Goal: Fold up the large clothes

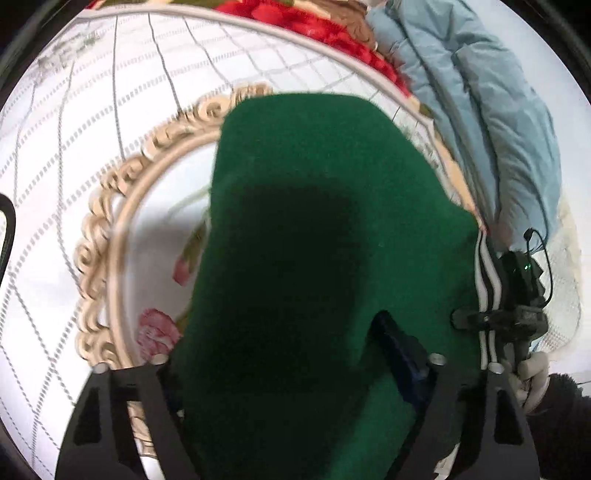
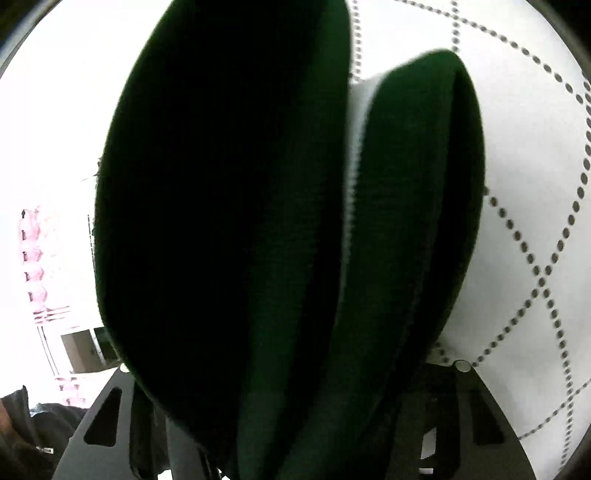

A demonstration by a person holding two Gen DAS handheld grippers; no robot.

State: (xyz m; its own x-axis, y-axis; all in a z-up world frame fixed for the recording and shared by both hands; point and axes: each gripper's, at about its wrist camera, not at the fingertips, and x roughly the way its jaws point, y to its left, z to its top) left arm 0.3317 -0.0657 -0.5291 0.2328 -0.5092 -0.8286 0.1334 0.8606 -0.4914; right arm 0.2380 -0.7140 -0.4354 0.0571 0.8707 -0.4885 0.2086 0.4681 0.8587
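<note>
Green garment [image 1: 314,240] bunched between fingers of left claw [image 1: 295,369] and right claw [image 2: 295,387], both gripping it. Blocks most of both views. Nearby: quilted white bed cover [image 1: 92,129], blue padded jacket [image 1: 480,110], red blanket [image 1: 332,26].

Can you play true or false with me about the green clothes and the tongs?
1. The cloth between the left tongs is green. True.
2. A light blue puffy jacket lies at the far right. True.
3. The bed cover is plain black. False: it is white with dotted lines and flowers.
4. The right tongs have nothing between them. False: folds of the green cloth with a white zipper fill them.
</note>
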